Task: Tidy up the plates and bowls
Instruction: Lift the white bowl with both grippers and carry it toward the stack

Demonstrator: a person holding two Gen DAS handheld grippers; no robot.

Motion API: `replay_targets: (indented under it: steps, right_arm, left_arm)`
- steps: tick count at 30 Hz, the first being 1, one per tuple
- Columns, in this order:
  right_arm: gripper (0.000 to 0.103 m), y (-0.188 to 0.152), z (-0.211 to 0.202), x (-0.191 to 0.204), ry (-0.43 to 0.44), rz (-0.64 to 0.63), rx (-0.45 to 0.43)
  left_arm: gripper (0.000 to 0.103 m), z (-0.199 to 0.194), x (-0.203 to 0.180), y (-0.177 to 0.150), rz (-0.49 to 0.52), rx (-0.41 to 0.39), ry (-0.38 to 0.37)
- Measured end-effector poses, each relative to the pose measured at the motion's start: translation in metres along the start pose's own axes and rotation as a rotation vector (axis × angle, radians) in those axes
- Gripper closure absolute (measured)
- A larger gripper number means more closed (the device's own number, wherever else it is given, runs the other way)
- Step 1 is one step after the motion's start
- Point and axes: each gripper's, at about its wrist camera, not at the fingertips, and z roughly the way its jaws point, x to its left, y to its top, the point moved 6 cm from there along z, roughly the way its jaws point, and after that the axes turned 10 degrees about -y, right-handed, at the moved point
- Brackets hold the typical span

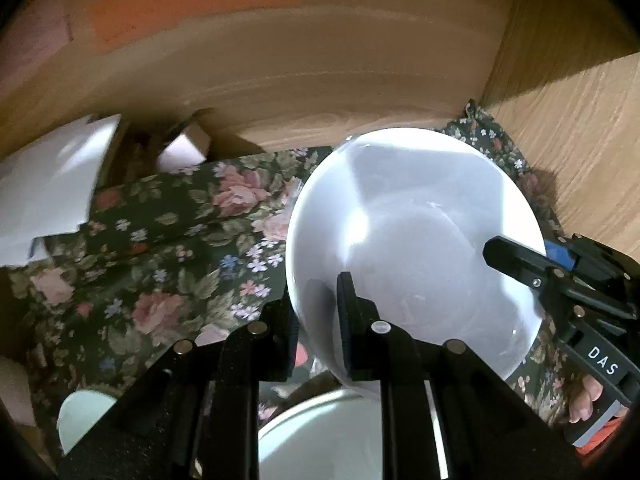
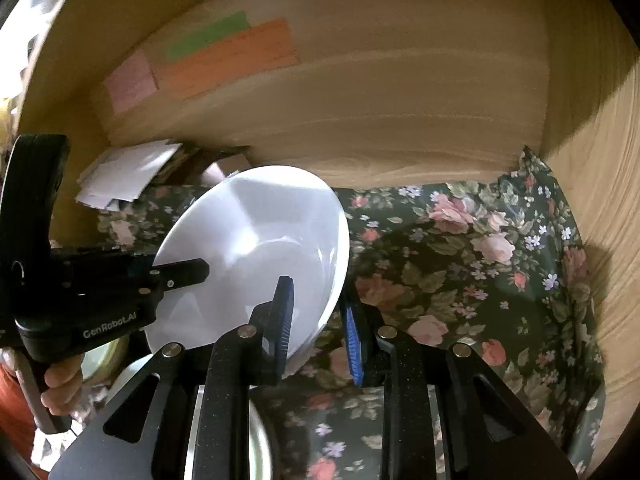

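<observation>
A flowery cloth (image 2: 460, 248) covers the surface by wooden walls (image 2: 400, 100). Both the left hand-held gripper (image 1: 316, 312) and right hand-held gripper (image 2: 320, 320) pinch the tilted white bowl (image 2: 256, 248) by its rim.

You were working in a home, prob. a dining or kitchen nook, not a lab or shop. The surface was covered w/ a dark floral tablecloth (image 2: 460, 240), roses and small blue flowers, bunched up at the far corner. Light wood-grain panels (image 2: 400, 100) closed it in at the back and right side, like a cupboard or built-in corner. Coloured paper notes (image 2: 228, 64), orange, green and pink, were stuck on the back panel. Loose white papers (image 2: 124, 176) and a small box (image 1: 184, 148) were piled at the far left. White crockery incl. a bowl (image 1: 412, 240) sat among it, plain household ware.
</observation>
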Motion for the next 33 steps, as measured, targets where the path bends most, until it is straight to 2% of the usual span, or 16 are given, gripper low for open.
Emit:
replay_targets:
  steps: [11,33]
  right_arm:
    - [0.081,-0.008,-0.022,0.036,0.026,-0.026,-0.040]
    - [0.081,-0.032,-0.040,0.106,0.091,-0.090,-0.066]
  left_arm:
    - [0.086,-0.047,0.019,-0.022,-0.014,-0.064,0.025]
    - [0.086,-0.110,0.059,-0.080,-0.087,-0.124,0.062]
